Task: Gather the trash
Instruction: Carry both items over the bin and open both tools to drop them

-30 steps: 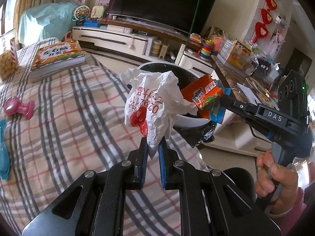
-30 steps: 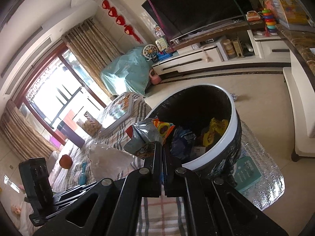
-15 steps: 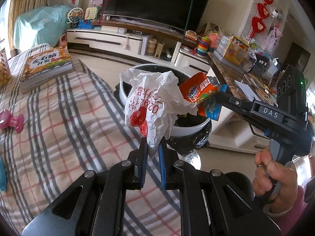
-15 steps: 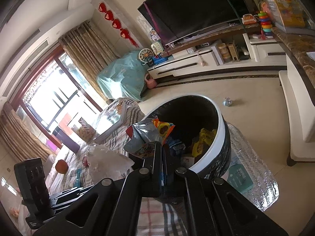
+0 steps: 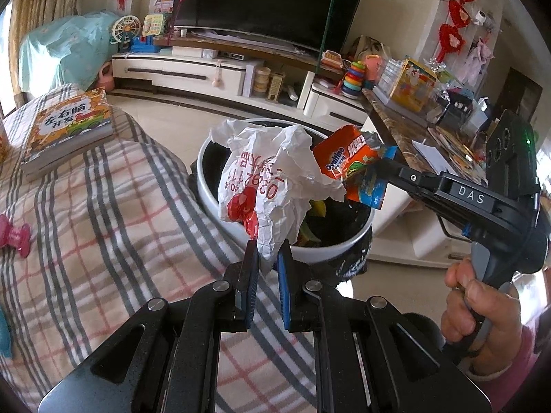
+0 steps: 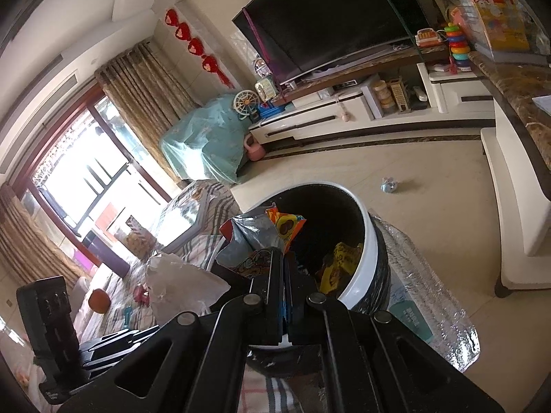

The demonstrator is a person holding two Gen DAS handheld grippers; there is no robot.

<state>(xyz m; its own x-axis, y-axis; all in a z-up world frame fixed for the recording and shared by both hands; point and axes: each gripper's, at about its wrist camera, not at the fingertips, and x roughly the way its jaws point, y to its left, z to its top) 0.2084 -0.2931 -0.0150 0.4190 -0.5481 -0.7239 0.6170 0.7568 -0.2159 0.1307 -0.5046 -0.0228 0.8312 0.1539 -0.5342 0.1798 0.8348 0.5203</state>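
Note:
My left gripper (image 5: 268, 251) is shut on a crumpled white plastic bag with red print (image 5: 272, 179), held up over the near rim of a round white trash bin (image 5: 213, 196) with a black liner. From the right, my right gripper (image 5: 378, 168) is shut on an orange and blue snack wrapper (image 5: 347, 161) above the bin's opening. In the right wrist view the right gripper (image 6: 286, 258) pinches that wrapper (image 6: 261, 237), silver side up, over the trash bin (image 6: 365, 258), which holds yellow wrappers. The white bag (image 6: 179, 285) shows at lower left.
A plaid-covered bed (image 5: 103, 227) lies left of the bin, bearing a children's book (image 5: 69, 127) and a pink toy (image 5: 15, 235). A TV cabinet (image 5: 206, 72) and a cluttered marble counter (image 5: 430, 127) stand behind. A small scrap (image 6: 389, 184) lies on the floor beyond the bin.
Both grippers have carried their trash forward toward the bin, so the bin now sits lower and closer under them. Both grips are unchanged.

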